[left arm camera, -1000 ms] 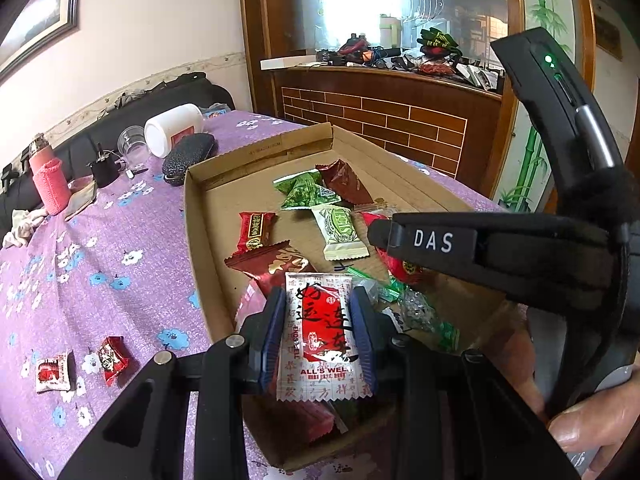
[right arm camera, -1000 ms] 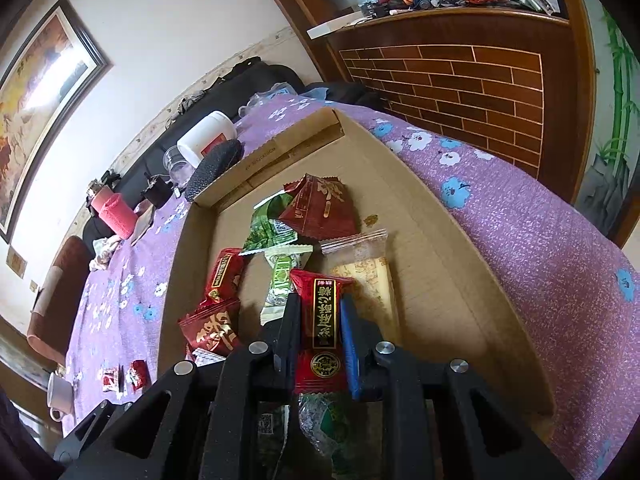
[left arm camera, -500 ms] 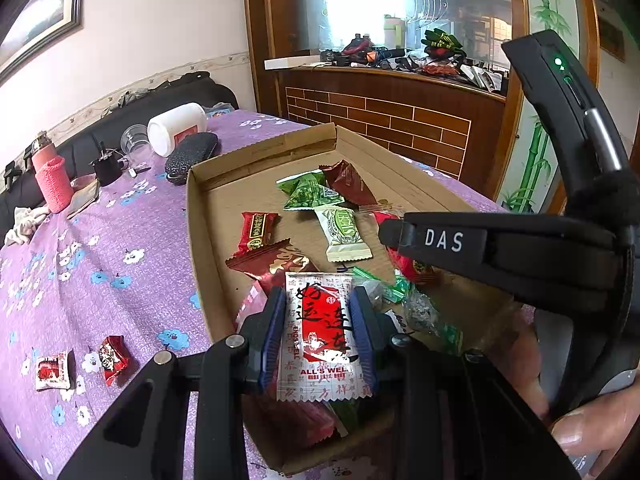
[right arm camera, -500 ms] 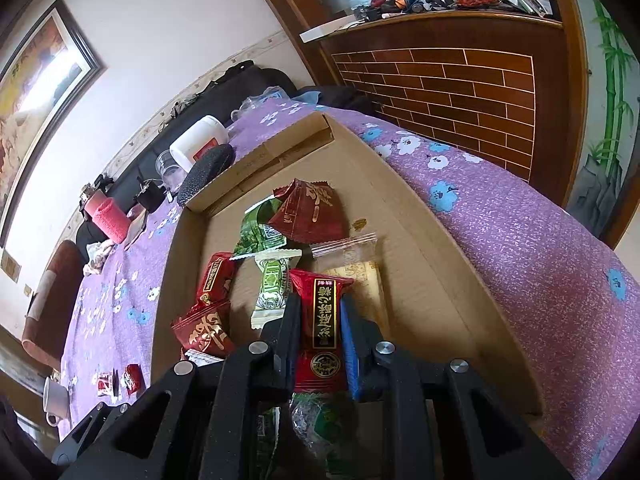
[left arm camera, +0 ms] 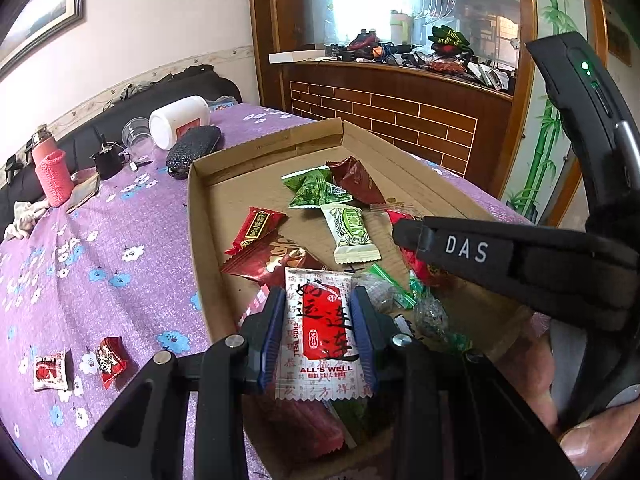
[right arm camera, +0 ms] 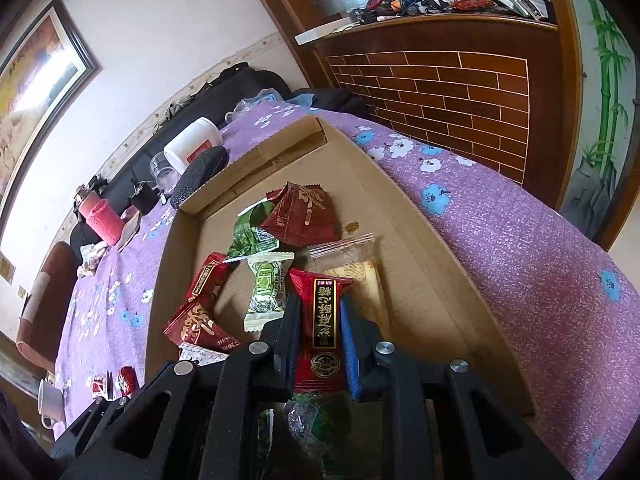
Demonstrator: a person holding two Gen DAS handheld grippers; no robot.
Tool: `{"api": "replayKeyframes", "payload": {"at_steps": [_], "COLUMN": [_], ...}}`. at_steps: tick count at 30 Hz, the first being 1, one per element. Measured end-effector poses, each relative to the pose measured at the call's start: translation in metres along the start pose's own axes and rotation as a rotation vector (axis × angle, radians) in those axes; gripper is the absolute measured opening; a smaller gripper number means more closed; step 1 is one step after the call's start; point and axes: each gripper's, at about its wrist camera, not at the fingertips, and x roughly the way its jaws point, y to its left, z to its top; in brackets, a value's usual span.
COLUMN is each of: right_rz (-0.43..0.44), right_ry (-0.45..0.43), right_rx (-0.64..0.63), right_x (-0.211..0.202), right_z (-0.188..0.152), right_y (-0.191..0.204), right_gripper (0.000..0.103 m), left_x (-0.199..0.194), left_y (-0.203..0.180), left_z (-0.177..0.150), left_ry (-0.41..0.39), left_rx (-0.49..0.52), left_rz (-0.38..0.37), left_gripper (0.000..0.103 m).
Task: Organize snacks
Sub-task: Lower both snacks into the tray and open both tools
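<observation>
A shallow cardboard tray point(left arm camera: 208, 200) on the purple flowered tablecloth holds several wrapped snacks. My left gripper point(left arm camera: 318, 320) is shut on a white and red "ALL'S WELL" snack packet point(left arm camera: 322, 332), held over the tray's near end. My right gripper point(right arm camera: 320, 320) is shut on a dark red snack bar with gold lettering point(right arm camera: 323, 328), held over the tray's middle. The right gripper's body point(left arm camera: 520, 264) also shows at the right of the left wrist view. Two small red snacks point(left arm camera: 80, 364) lie on the cloth left of the tray.
A white jar point(left arm camera: 180, 120) on its side, a dark pouch point(left arm camera: 194, 150), a clear cup point(left arm camera: 134, 138) and a pink bottle point(left arm camera: 52, 172) stand beyond the tray's far left corner. A brick-faced wooden counter point(left arm camera: 400, 120) rises behind the table. A white mug point(right arm camera: 50, 400) sits near the left edge.
Both grippers keep their snacks. The view of each has drawn back and risen slightly over the tray; the snacks in the tray have not moved.
</observation>
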Motion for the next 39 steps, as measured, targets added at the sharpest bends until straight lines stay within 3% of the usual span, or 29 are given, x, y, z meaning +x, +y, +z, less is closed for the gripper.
{"api": "replayKeyframes", "payload": {"at_steps": [28,39], "right_rz": [0.003,0.007], "right_ry": [0.004,0.003], "right_rx": [-0.024,-0.02], "right_x": [0.0,-0.001], "right_z": [-0.0027,-0.0021], "right_y": [0.0062,0.0059], "right_gripper": [0.021,0.021], "left_x": [0.001,-0.0009], "left_y": [-0.0027,-0.0041], "left_z": [-0.0006,-0.0011], "left_ry": [0.001,-0.005], "left_rx": [0.008,0.009], "left_rz": [0.003,0.007], "left_gripper": [0.034,0.043]}}
